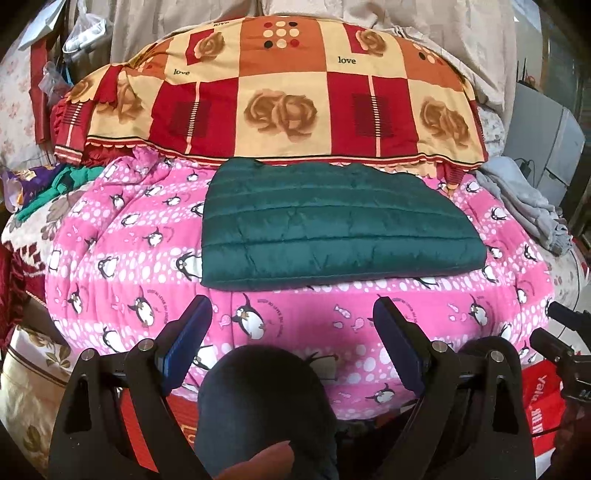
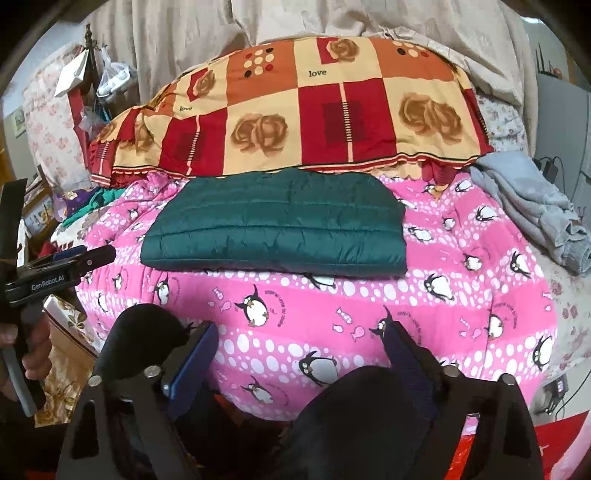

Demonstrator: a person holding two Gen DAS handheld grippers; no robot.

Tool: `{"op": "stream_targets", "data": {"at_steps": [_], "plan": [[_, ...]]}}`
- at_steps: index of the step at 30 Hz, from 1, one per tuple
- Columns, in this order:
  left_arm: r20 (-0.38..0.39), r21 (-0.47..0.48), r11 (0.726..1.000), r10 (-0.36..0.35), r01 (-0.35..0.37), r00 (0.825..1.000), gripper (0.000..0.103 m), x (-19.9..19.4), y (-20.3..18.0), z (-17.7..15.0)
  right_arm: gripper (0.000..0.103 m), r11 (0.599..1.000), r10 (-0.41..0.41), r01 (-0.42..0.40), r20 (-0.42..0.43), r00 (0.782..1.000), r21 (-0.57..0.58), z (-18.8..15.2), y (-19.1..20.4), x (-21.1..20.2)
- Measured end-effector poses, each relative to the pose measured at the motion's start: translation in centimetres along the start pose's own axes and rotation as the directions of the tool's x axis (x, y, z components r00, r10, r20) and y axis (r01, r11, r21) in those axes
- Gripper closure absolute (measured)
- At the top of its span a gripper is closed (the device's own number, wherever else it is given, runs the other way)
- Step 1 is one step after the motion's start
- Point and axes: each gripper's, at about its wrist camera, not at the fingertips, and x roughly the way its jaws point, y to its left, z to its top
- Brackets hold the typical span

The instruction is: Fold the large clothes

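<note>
Your work surface is a bed under a pink penguin blanket (image 1: 147, 236), puffy and uneven, bulging toward you. Ahead of both tools, a folded green quilted jacket (image 1: 332, 221) lies flat on it, its far edge touching the red-and-cream patchwork quilt (image 1: 280, 96) heaped behind. Beige curtains (image 2: 332, 22) close off the back of the room.

Your left gripper (image 1: 291, 321) is released, blue pads wide apart, nothing between them, only blanket below. Your right gripper (image 2: 301, 338) is likewise spread and empty, and apart from the jacket. Near edge of the jacket is ahead of both sets of fingertips, not touched.

To the right of your right tool, a crumpled grey garment (image 2: 532, 206) sits at the bed's edge, well apart from the jacket. To the left of your left tool, green and purple clothes (image 1: 48, 184) are piled off the blanket's side.

Open blanket runs between your fingers and the jacket, and to either side of it. Dark-clothed knees (image 1: 258, 398) sit right under the tools. A red bag (image 1: 543, 402) hangs low at the right.
</note>
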Motion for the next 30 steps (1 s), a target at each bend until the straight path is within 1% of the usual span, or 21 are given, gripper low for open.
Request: {"op": "stream_targets", "data": {"at_steps": [6,10,15,22,30], "plan": [[0.016,0.003,1.0,0.005,-0.005,1.0,0.014,-0.4,-0.2,0.1,0.016,1.0,-0.006,0.006,0.015,1.0,0.007,0.3,-0.1,-0.5],[0.021,0.005,1.0,0.005,-0.005,1.0,0.014,-0.5,-0.3,0.1,0.016,1.0,0.012,-0.013,0.029,1.0,0.026,0.5,-0.3,-0.8],[0.021,0.004,1.0,0.002,-0.002,1.0,0.014,-0.5,-0.2,0.1,0.016,1.0,0.022,-0.023,0.043,0.999,0.014,0.6,0.0,-1.1],[0.023,0.009,1.0,0.007,-0.007,1.0,0.014,-0.5,-0.4,0.2,0.016,1.0,0.012,-0.013,0.063,0.998,0.018,0.9,-0.1,-1.5],[0.018,0.011,1.0,0.003,-0.003,1.0,0.014,-0.4,-0.6,0.0,0.016,1.0,0.007,-0.008,0.067,0.998,0.029,0.7,-0.4,-1.6]]}}
